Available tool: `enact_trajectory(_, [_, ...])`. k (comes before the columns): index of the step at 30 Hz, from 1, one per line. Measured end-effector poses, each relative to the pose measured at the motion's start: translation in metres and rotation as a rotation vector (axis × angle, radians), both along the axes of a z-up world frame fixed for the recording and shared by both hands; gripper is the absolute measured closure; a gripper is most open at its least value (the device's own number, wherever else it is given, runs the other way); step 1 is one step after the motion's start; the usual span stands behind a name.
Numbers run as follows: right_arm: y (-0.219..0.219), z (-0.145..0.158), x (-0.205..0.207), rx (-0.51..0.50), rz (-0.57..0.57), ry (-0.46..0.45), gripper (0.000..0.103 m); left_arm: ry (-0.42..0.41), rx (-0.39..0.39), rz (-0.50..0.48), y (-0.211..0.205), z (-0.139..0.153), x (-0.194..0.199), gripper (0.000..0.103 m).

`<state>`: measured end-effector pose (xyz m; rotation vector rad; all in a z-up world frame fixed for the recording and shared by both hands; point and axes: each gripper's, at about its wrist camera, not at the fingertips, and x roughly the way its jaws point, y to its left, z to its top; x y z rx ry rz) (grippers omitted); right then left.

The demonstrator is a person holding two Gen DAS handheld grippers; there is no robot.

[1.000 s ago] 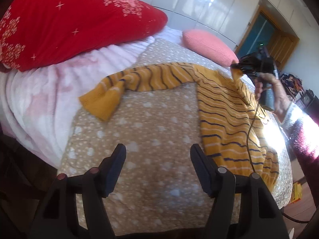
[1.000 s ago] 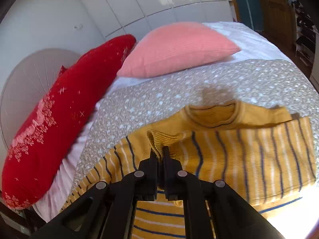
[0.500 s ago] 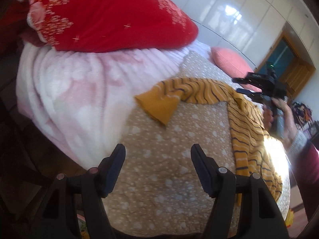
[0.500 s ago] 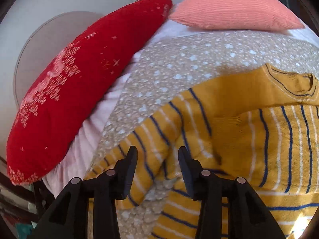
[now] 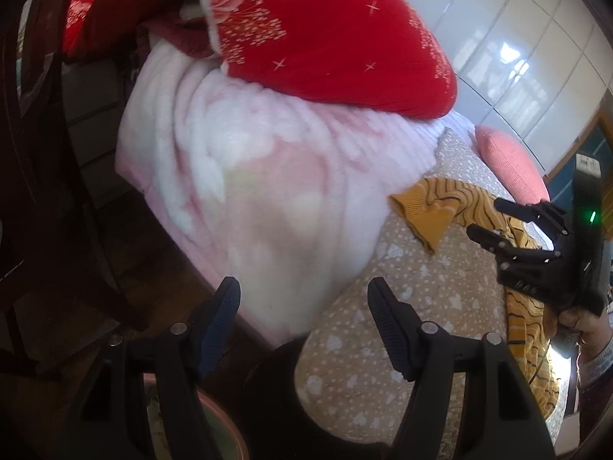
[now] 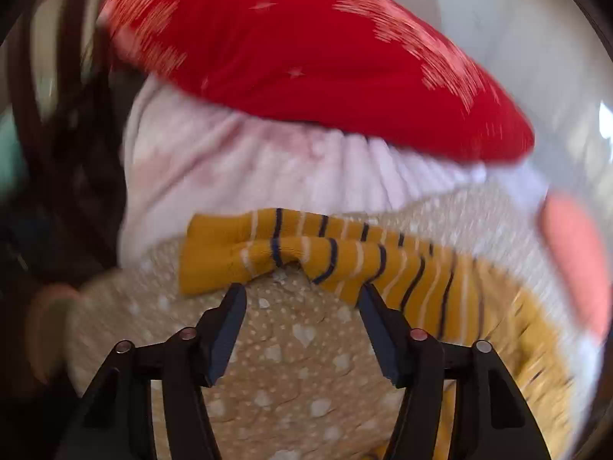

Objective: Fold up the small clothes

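Note:
A small mustard-yellow sweater (image 6: 383, 264) with navy and white stripes lies on the tan dotted bedspread (image 6: 299, 364). Its left sleeve stretches out toward the pink blanket, cuff (image 6: 214, 253) at the end. My right gripper (image 6: 300, 299) is open and empty, just short of the sleeve near the cuff. In the left wrist view the sleeve cuff (image 5: 421, 214) lies at right, with the right gripper (image 5: 486, 222) open above the sweater. My left gripper (image 5: 302, 299) is open and empty, off the bed's corner, far from the sweater.
A big red pillow (image 5: 325, 46) rests on a fluffy pink blanket (image 5: 260, 176) at the bed's head. A salmon pillow (image 5: 509, 161) lies farther back. White wardrobe doors (image 5: 517, 38) stand behind. A round green-lined basin (image 5: 214, 429) and dark wooden furniture (image 5: 34, 153) are by the bed's corner.
The right gripper let go of the sweater's folded edge, opened, and swung left to the outstretched sleeve. The left gripper drew back and left, off the bed's corner, staying open.

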<state>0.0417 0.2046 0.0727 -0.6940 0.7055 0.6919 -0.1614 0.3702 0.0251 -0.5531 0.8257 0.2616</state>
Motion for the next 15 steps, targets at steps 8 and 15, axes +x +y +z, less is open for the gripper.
enact_trajectory(8, [0.053, -0.051, -0.013, -0.280, 0.171, -0.255, 0.065, 0.017, -0.031, 0.002, 0.000, -0.007, 0.007, 0.035])
enact_trajectory(15, [0.013, 0.015, 0.034, 0.003, -0.077, -0.145, 0.093, -0.008, 0.020, -0.056, -0.023, 0.013, 0.012, 0.035])
